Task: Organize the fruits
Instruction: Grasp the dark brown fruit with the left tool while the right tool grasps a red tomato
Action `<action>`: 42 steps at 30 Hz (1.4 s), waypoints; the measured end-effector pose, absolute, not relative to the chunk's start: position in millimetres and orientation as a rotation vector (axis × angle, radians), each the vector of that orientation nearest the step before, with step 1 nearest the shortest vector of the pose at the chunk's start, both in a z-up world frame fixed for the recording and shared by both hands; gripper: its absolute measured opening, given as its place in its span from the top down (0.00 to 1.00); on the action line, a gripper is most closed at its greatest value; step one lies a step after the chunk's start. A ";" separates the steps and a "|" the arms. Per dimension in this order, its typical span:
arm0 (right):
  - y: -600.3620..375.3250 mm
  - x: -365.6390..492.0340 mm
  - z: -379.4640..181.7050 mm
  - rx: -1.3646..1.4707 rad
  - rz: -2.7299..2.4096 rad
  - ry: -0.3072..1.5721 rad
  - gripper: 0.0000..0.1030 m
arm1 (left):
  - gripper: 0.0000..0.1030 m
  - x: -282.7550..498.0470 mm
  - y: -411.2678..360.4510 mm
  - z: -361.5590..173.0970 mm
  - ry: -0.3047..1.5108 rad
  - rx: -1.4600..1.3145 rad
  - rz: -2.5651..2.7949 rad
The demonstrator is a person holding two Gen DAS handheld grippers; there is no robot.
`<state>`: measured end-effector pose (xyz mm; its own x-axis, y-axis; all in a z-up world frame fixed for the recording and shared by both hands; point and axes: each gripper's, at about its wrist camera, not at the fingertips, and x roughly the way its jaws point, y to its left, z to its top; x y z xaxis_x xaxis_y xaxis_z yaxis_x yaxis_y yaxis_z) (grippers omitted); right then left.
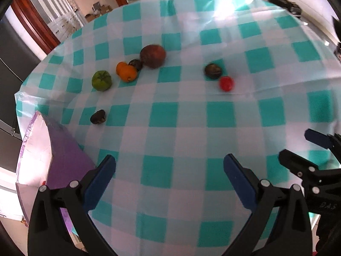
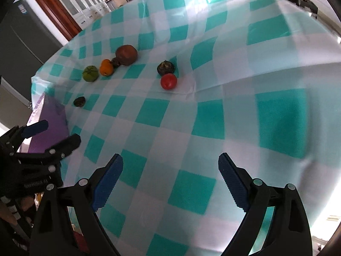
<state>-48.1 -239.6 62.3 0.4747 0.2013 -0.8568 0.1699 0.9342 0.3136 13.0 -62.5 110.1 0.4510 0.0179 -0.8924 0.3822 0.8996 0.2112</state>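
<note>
Rolling risked: tomato (image 2: 168,81) could be nudged off cloth (image 2: 213,128) if clipped; both grippers (image 1: 169,170) (image 2: 170,168) held apart, empty.

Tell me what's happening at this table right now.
A person holds two grippers over a checked tablecloth, and both the left gripper and right gripper are open and empty. No fruit is touched yet. A green fruit, orange fruit and large brown fruit lie in a row, with a red fruit apart. A purple box sits at the left edge.
</note>
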 end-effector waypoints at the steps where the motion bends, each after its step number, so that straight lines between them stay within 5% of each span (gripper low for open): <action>1: -238.5 -44.5 59.4 0.390 0.018 1.087 0.14 | 0.01 20.2 -57.3 107.8 1.096 0.408 -0.228; 11: -236.9 10.4 29.2 0.559 -0.091 1.005 0.18 | 0.02 108.8 25.7 69.7 1.210 0.237 -0.133; 25: -216.2 97.4 0.4 0.334 -0.211 1.021 0.35 | 0.02 147.7 6.9 46.2 1.068 0.458 -0.169; 37: -191.2 108.5 -2.6 0.102 -0.226 0.985 0.66 | 0.02 150.2 27.5 27.0 0.994 0.406 -0.024; 42: -191.8 110.2 -2.8 0.121 -0.216 0.974 0.69 | 0.02 168.4 35.1 19.2 1.018 0.357 0.029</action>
<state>110.2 -191.8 -2.8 0.5427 -0.1275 -0.8302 0.2361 0.9717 0.0051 168.4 35.1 19.2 0.5302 0.1880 -0.8268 0.1412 0.9419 0.3047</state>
